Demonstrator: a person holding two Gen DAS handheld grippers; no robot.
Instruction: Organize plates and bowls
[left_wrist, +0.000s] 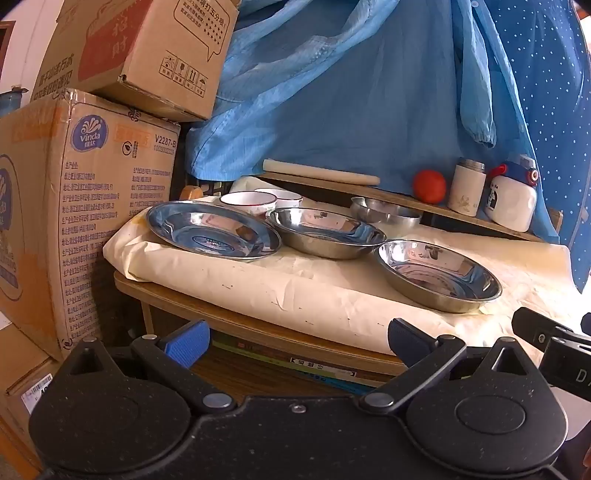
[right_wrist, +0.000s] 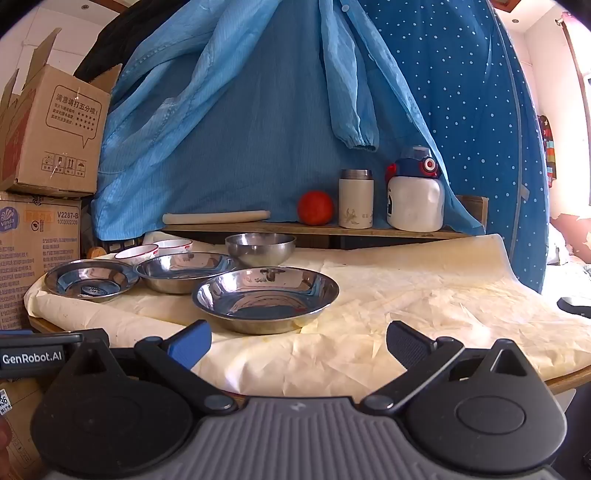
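Hovering short of the table (right_wrist: 424, 295), the right gripper (right_wrist: 298, 341) has its jaws spread wide with nothing between them; the left gripper (left_wrist: 298, 341) is likewise wide open and empty. Just ahead of the right gripper sits a steel plate (right_wrist: 265, 298). Beyond it to the left lie two more plates (right_wrist: 184, 271) (right_wrist: 90, 280), with a steel bowl (right_wrist: 260, 248) and two white bowls (right_wrist: 136, 253) (right_wrist: 173, 244) farther back.
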